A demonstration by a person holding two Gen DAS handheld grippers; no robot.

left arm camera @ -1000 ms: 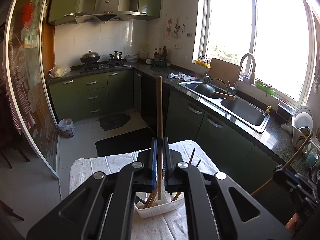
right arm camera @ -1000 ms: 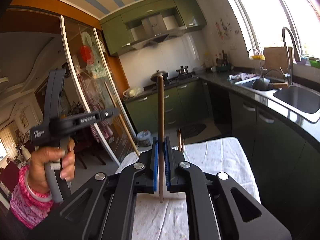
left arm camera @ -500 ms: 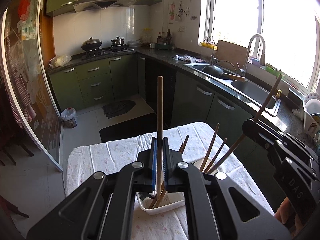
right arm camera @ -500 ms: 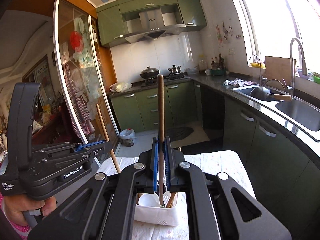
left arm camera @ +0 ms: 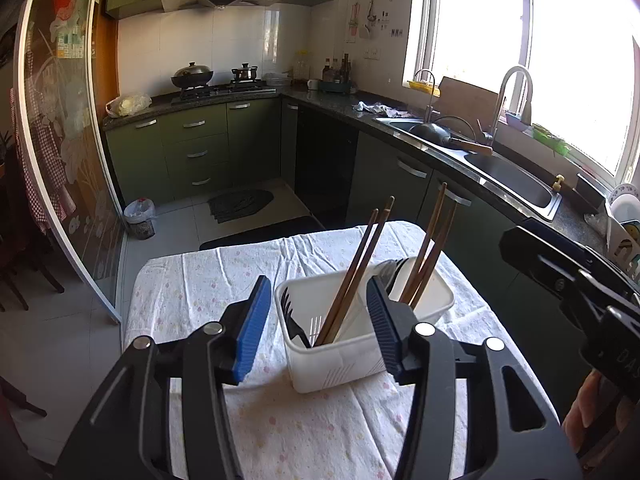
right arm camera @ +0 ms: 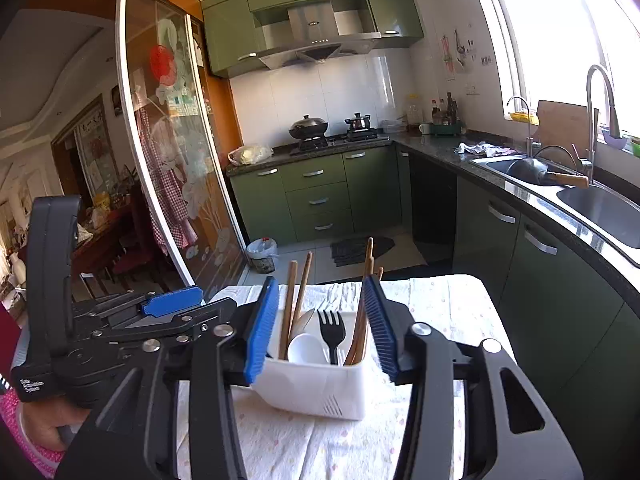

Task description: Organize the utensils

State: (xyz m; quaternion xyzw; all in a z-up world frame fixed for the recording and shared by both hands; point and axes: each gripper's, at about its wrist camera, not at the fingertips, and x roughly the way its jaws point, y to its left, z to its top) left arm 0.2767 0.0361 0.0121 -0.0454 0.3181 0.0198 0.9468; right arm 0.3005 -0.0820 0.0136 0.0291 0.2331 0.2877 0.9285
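Both grippers hang over the worktop (left arm camera: pixel 304 432), the left gripper (left arm camera: pixel 320 320) and the right gripper (right arm camera: pixel 322 326) each with jaws opening and no pad touching anything. Between them stands the white caddy (right arm camera: pixel 316 388), upright on the floral cloth. It holds brown chopsticks (left arm camera: pixel 352 272), a black fork (right arm camera: pixel 330 330) and a white spoon (right arm camera: pixel 306 348).

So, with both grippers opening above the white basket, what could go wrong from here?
1. The chopsticks lean steeply out of the white basket; the left gripper, jaws opening around them, might knock them when pulling away.
2. The light basket could tip or slide on the wrinkled tablecloth.
3. The right gripper works close beside the left; they could collide.
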